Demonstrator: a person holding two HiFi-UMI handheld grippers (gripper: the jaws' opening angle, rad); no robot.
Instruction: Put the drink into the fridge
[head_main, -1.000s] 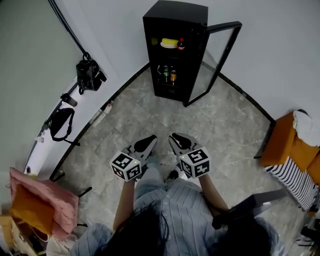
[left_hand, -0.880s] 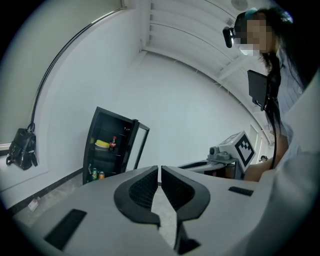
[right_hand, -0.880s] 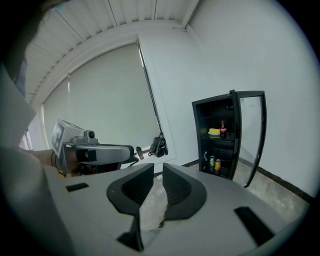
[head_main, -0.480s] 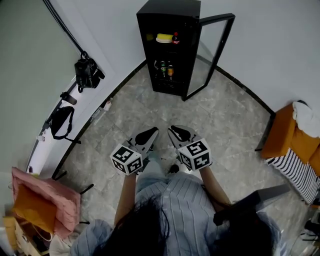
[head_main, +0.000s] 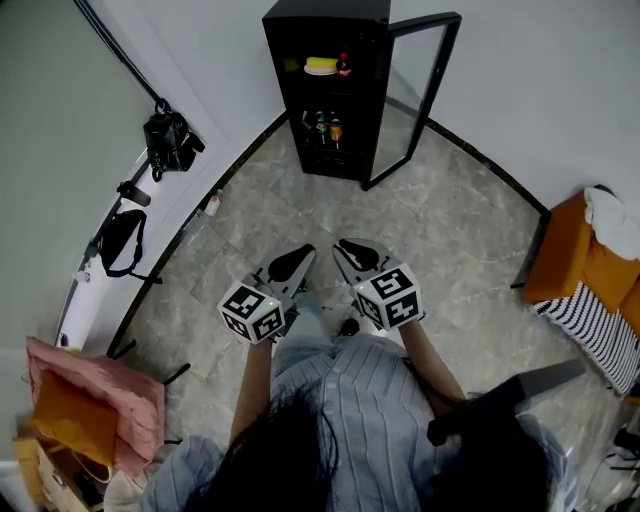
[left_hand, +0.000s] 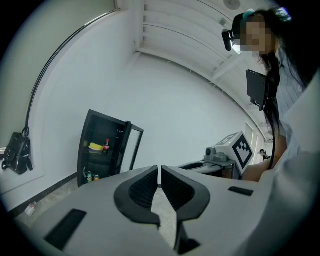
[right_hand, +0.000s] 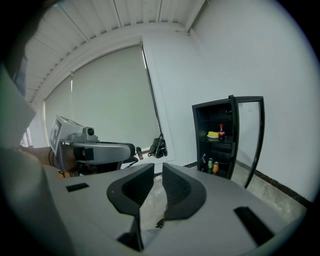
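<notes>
- Person is standing well back from the fridge (head_main: 325, 90), claws pointing toward it.
- Over the last second the fridge is sliding up and left in the head view and shrinking slightly. The person is backing off or turning, not closing in.
- Door (head_main: 420, 90) is hanging wide open on the fridge's right.
- Left claw (head_main: 295, 260) and right claw (head_main: 355, 255) are staying side by side at the waist. Both are closed on nothing, with only floor showing past the jaws in each gripper view.
- Only drinks showing: a bottle (head_main: 343, 64) sitting on the fridge's upper shelf beside a yellow item (head_main: 318, 65), and cans (head_main: 325, 128) on the shelf below.
- Nothing is being carried. My judgement: a drink is already placed, or a fresh fetch is starting.
</notes>
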